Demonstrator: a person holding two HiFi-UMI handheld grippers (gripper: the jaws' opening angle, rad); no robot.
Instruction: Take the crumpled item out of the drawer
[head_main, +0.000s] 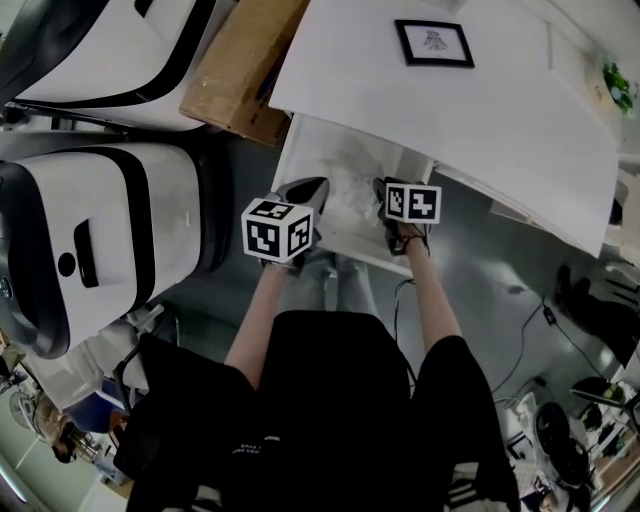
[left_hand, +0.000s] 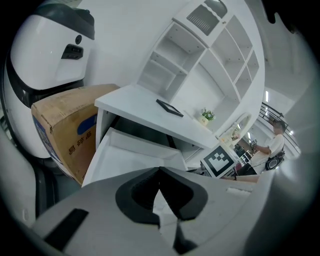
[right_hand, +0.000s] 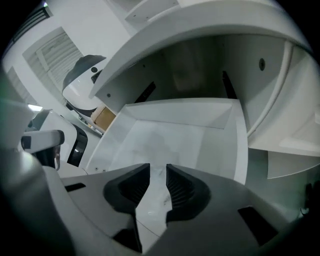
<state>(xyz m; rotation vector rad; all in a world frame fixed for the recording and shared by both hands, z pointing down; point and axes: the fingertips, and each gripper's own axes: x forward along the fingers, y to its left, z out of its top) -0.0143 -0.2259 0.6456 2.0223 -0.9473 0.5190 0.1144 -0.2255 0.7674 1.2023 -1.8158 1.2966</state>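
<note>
Two big white machine shells (head_main: 90, 240) stand L of the white counter (head_main: 480, 110), w/ a cardboard box (head_main: 245, 70) wedged btwn them and the counter edge. A small picture frame (head_main: 434, 43) lies on top. Below the counter edge the white drawer (head_main: 300, 150) is pulled out, nothing over its opening except both grippers. Left gripper (head_main: 308, 188) sits at the drawer's L side, jaws tip-to-tip, empty. Right gripper (head_main: 384, 190) is at the R side, jaws a narrow gap apart, nothing gripped. The pale crumpled item (head_main: 352, 192) lies on the drawer floor btwn the two grippers, just ahead of the right jaws, not in them.
</note>
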